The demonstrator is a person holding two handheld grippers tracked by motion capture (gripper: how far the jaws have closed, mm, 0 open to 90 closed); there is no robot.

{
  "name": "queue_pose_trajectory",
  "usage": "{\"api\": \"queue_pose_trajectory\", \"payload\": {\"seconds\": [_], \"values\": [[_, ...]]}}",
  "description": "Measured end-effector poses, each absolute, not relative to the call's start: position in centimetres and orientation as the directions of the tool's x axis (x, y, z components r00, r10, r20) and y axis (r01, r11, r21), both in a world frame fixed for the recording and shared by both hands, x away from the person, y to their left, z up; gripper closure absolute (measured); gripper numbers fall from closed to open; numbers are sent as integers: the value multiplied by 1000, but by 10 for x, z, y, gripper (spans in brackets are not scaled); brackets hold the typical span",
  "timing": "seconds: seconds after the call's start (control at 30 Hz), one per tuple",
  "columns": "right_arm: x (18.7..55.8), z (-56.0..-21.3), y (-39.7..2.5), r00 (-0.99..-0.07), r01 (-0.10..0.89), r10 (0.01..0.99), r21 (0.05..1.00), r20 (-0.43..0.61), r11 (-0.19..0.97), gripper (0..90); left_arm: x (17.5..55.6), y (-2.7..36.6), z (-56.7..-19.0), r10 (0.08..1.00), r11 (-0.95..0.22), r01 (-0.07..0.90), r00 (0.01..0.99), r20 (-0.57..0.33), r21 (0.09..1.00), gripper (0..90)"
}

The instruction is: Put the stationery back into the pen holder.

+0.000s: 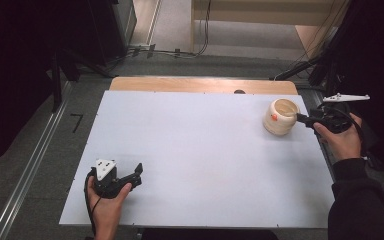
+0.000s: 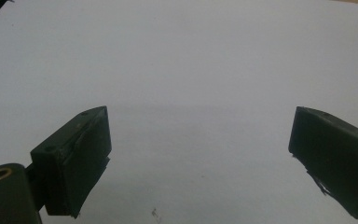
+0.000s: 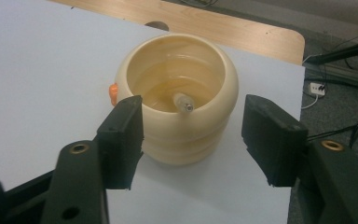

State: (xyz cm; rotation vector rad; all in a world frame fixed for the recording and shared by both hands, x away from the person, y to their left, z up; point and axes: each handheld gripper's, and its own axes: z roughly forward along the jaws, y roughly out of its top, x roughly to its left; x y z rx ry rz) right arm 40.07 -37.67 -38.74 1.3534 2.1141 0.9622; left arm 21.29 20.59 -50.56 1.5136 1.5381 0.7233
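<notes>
While the right gripper [image 3: 191,135] stands open astride the cream pot [image 3: 179,88], it should slide forward squarely, then close evenly; the left gripper [image 2: 200,140] waits open, empty.

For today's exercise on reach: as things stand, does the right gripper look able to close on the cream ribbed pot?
Probably yes. The right gripper is open with its jaws either side of the cream ribbed pot, and nothing lies between them. The left gripper sits far off across the table.

Open white table [image 1: 195,150] all around the lone ribbed pot [image 1: 280,117].
</notes>
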Motion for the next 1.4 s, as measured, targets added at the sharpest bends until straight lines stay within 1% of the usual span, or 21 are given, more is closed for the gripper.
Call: {"api": "queue_pose_trajectory", "payload": {"seconds": [0.27, 0.43, 0.5, 0.97, 1.4], "values": [[402, -394, -376, -393, 622, 918, 749, 47, 228, 268, 213, 206, -506, 983, 105, 497, 82, -167, 861, 59], [402, -397, -377, -382, 636, 919, 748, 95, 187, 231, 213, 205, -506, 983, 103, 498, 82, -165, 861, 59], [402, -398, -376, -376, 637, 922, 749, 92, 185, 214, 213, 205, -505, 983, 102, 499, 82, -163, 860, 59], [401, -399, -370, -361, 638, 928, 749, 88, 177, 181, 213, 205, -506, 983, 104, 499, 81, -166, 860, 59], [394, -397, -366, -362, 633, 928, 755, 92, 172, 181, 213, 205, -505, 983, 103, 499, 81, -164, 861, 59]]}}
